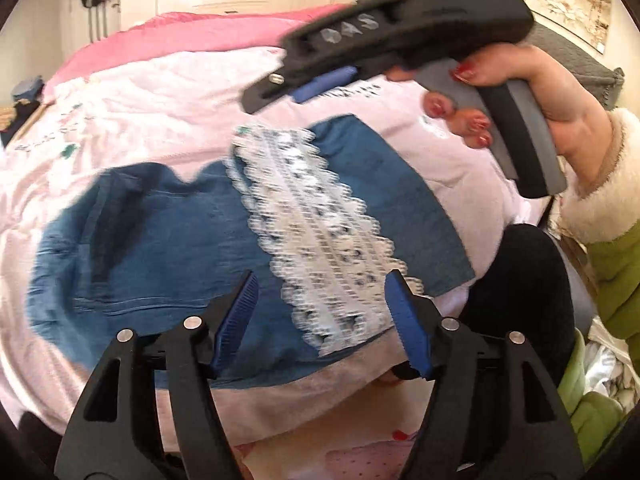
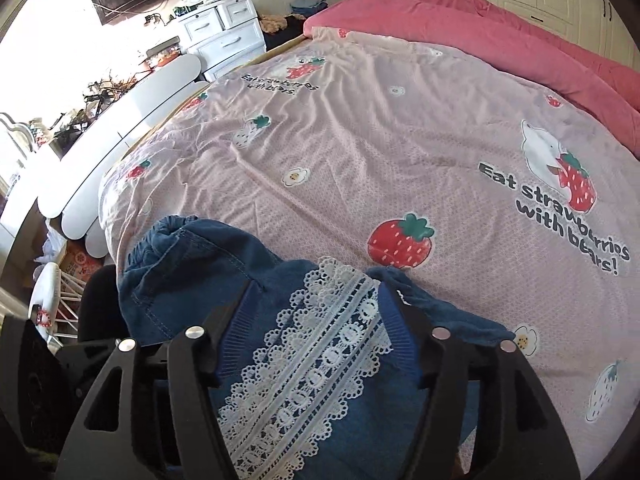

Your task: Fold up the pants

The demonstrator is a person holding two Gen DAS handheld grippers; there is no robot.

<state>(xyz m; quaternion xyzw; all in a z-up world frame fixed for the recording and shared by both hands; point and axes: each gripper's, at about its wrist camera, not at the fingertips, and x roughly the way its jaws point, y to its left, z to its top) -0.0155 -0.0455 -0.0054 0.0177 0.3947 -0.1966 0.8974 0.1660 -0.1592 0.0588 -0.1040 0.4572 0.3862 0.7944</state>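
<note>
Two open grippers over pants

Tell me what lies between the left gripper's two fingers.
In the left wrist view, the left gripper stands open above the folded denim pants; their white lace strip and blue denim show in the gap, with no pad pressing on them.

Left gripper with black arms, round silver screws and ribbed blue pads, right gripper black with a grey handle and white letters, hand with red painted nails, fluffy cream cuff, green sleeve
</note>
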